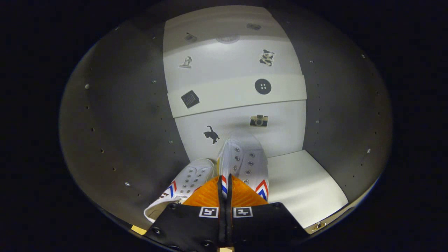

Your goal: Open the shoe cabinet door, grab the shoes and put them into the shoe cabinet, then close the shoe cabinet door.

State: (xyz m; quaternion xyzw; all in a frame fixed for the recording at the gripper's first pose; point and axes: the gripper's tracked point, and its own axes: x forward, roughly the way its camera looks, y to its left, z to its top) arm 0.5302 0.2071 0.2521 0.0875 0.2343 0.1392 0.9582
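Observation:
I am looking into the open shoe cabinet (280, 134), which has a white back panel with small stickers. Two white sneakers with red and blue chevrons stand on its white floor (304, 185), toes towards the back. The right sneaker (245, 157) lies straight ahead of my fingers. My gripper (225, 187) is shut on that shoe's heel edge, and a striped strip of it shows between the fingers. The left sneaker (190, 180) sits beside it, angled a little left, with its heel partly hidden by the gripper body.
Dark side walls with rows of peg holes close in on the left (122, 122) and right (343, 115). A white shelf (231, 94) crosses the back above the shoes. Bare floor lies to the right of the held sneaker.

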